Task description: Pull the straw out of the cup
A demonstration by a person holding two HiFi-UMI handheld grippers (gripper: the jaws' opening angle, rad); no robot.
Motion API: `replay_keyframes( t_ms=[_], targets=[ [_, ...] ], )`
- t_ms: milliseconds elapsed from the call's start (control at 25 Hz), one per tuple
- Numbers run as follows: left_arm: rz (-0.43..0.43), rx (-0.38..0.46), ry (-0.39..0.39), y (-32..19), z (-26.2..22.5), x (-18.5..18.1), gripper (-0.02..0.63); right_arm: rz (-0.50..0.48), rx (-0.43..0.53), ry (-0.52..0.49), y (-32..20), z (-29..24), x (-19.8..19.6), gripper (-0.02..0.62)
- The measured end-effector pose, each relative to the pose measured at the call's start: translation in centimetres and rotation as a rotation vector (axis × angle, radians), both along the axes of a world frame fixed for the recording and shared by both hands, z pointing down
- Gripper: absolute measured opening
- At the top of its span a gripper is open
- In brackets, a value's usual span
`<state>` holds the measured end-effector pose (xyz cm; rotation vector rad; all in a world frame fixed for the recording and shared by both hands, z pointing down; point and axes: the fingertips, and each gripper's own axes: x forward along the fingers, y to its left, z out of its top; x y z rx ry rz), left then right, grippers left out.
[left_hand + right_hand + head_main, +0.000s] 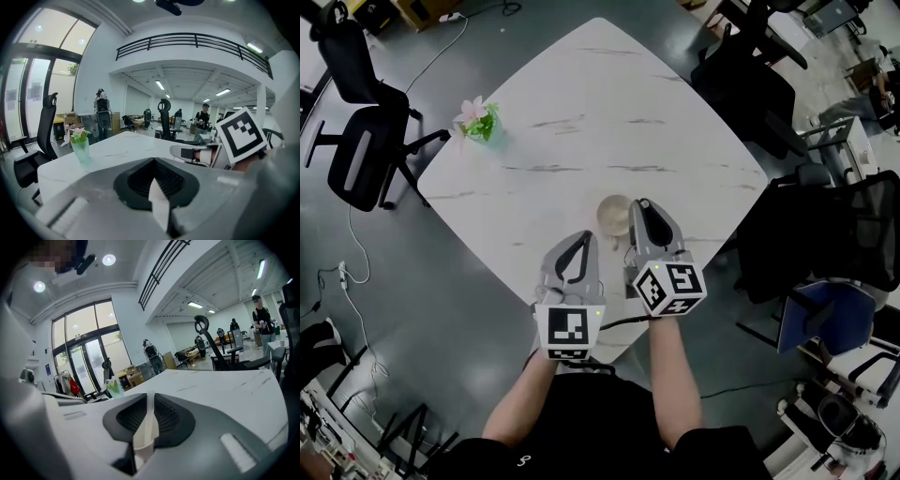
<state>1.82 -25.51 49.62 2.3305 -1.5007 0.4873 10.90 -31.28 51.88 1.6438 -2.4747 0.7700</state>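
A pale round cup (613,215) stands on the white marbled table (581,122) near its front corner. My right gripper (640,212) reaches in beside the cup's right rim. In the right gripper view the right gripper (149,398) has its jaws close together with a thin white straw (149,425) running between the pads. The head view hides the straw behind the gripper. My left gripper (584,238) rests just below and left of the cup, apart from it, jaws together. The left gripper (154,165) holds nothing I can make out.
A small green glass with pink flowers (478,120) stands at the table's left corner, also seen as the green glass (80,146). Black office chairs (358,155) stand left of the table, and more chairs (848,234) stand on the right. The table edge (619,349) lies just under my hands.
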Motion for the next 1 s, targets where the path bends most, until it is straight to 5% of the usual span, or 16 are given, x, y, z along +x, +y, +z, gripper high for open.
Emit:
replay_keyframes(
  t_ms=[1000],
  targets=[
    [0.058, 0.189, 0.040, 5.4, -8.7, -2.2, 0.002, 0.030, 0.293, 0.029, 9.8, -14.0, -2.4, 0.041]
  ],
)
